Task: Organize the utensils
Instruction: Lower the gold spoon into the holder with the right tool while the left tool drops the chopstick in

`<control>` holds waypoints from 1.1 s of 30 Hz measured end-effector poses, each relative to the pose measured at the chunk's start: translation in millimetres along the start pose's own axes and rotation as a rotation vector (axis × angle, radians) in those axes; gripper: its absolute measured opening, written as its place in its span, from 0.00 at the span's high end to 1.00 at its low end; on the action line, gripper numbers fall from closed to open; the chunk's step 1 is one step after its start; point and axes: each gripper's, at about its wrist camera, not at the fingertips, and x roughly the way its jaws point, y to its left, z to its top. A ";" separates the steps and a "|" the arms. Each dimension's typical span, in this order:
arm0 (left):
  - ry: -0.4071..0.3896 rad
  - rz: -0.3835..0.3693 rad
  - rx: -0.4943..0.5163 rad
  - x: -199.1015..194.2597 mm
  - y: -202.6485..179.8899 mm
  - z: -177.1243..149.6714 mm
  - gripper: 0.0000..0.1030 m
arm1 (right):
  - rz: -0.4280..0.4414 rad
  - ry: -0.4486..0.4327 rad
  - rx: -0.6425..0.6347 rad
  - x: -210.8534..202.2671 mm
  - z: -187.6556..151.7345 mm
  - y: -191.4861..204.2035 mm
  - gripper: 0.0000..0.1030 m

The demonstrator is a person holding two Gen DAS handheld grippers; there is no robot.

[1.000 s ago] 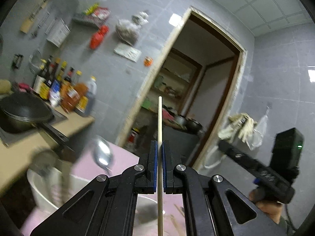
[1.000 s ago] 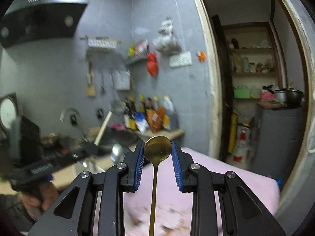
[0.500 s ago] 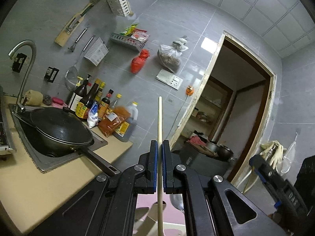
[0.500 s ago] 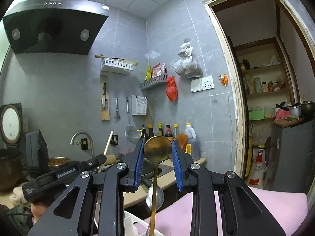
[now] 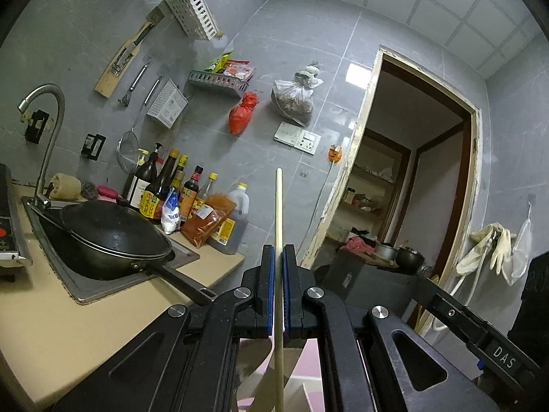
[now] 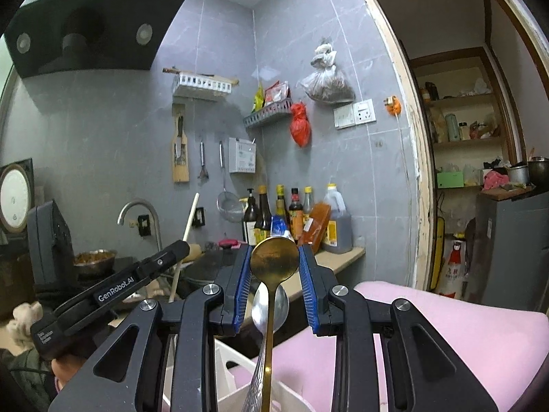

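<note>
The left tool [image 5: 278, 295] was clamped on a wooden chopstick [image 5: 278, 213]; the right tool [image 6: 274, 285] stood apart around a gold spoon [image 6: 274, 262].

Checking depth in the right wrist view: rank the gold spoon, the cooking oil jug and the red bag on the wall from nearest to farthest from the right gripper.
1. Gold spoon: its bowl stands between the fingers of the right gripper.
2. Cooking oil jug: on the counter's right end, beyond the fingertips.
3. Red bag: hanging high on the back wall, right of centre.
</note>
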 end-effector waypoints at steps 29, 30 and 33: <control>0.167 -0.056 0.105 -20.2 -10.0 -36.5 0.96 | 0.010 0.146 -0.031 -5.5 -28.9 -0.2 0.67; 0.172 -0.056 0.107 -20.6 -10.9 -35.0 0.96 | 0.006 0.142 -0.031 -7.8 -27.1 -1.4 0.64; 0.175 -0.065 0.110 -25.1 -14.3 -29.6 0.94 | -0.016 0.118 -0.029 -20.3 -21.9 -6.3 0.55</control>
